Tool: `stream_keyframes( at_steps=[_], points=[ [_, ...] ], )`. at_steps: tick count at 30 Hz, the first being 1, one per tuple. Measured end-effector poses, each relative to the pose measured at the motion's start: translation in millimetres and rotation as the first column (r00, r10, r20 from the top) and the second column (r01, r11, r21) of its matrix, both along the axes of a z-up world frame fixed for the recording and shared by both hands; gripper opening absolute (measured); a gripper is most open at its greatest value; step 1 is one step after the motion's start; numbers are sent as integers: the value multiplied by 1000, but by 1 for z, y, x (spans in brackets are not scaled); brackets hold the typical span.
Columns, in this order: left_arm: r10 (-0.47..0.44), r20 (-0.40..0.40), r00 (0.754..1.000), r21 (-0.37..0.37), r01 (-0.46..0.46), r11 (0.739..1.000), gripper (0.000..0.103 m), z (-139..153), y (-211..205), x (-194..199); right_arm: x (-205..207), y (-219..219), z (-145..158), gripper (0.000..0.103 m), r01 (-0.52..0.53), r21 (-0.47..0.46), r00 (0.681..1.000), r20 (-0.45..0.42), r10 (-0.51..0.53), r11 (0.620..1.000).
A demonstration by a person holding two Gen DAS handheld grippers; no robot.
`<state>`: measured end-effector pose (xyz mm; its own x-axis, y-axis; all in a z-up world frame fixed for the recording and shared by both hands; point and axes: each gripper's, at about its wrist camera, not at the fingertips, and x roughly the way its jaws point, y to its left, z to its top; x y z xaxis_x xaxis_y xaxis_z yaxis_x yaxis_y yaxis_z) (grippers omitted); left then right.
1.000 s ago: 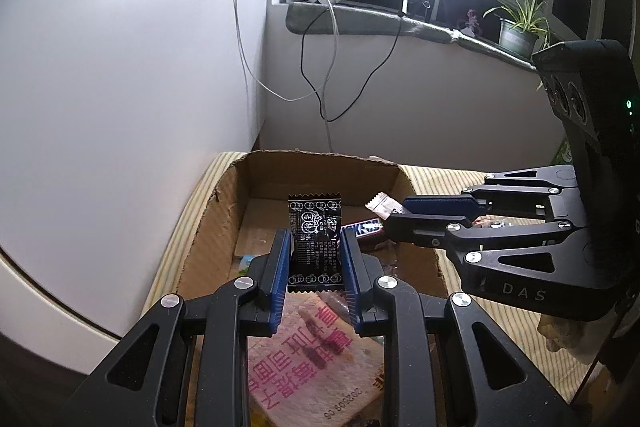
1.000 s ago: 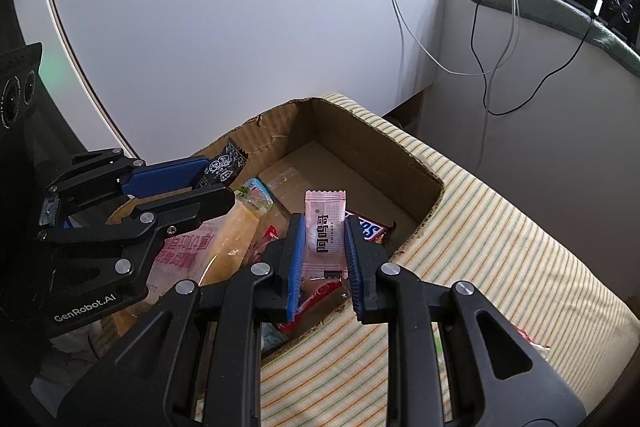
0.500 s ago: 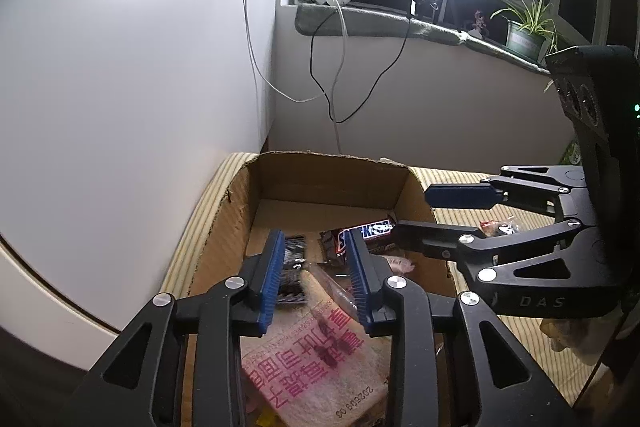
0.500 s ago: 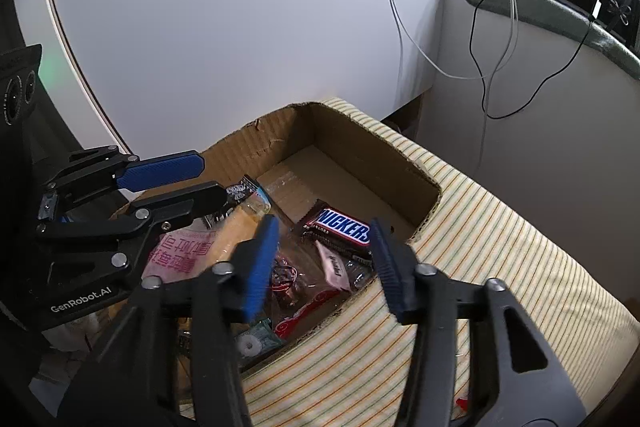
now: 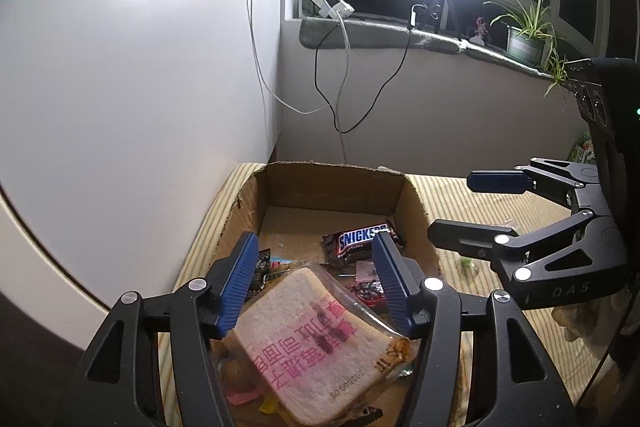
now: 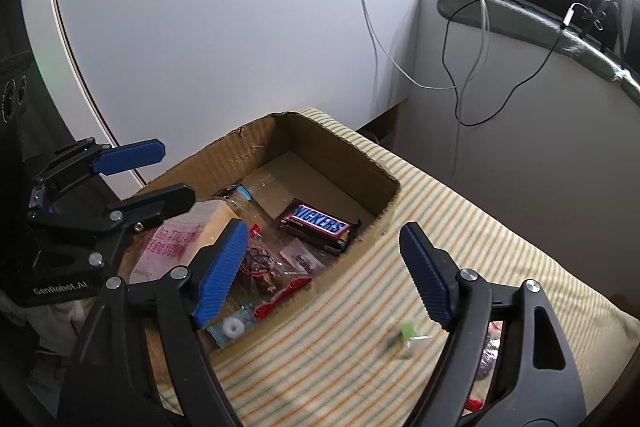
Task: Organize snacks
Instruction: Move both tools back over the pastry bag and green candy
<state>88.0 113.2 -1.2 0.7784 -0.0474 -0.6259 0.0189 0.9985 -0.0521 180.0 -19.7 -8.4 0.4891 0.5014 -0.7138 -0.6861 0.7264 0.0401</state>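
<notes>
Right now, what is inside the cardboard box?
The cardboard box holds a Snickers bar, bagged bread slice, pink sachet, ring candy and red wrappers. Whatever lies under the bread is hidden.

My left hand-held gripper [image 5: 314, 277] has its jaws spread wide, nothing between the blue pads [image 5: 239, 281], and it tilts down and forward. My right hand-held gripper [image 6: 322, 271] is spread wide too, also holding nothing, pointing down and forward. From the left wrist view the right one sits off to the right, its fingers reaching leftward, one above the other.
</notes>
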Motion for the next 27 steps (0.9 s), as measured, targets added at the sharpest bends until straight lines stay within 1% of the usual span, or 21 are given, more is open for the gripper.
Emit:
stream_keyframes(
  at_steps=[5, 10, 17, 21, 27],
  points=[
    [-17, 16, 1000, -2, 17, 1000, 59, 6, -10, -5, -5, -14, 4, 81, 19, 0, 1000, 9, -19, 1000],
    [-41, 37, 998, -14, 42, 999, 59, 11, -25, -12, -11, -38, 10, 82, 45, 5, 999, 26, -45, 999],
    [-97, 53, 994, -38, 99, 994, 59, 14, -55, -17, -14, -91, 20, 82, 120, -6, 991, 56, -119, 993],
    [-139, 48, 989, -50, 142, 989, 59, 12, -78, -17, -10, -122, 15, 82, 163, -18, 986, 46, -162, 986],
    [-204, 21, 979, -62, 205, 977, 59, 1, -111, -15, -2, -163, -4, 82, 223, -22, 974, -21, -224, 974]
  ],
)
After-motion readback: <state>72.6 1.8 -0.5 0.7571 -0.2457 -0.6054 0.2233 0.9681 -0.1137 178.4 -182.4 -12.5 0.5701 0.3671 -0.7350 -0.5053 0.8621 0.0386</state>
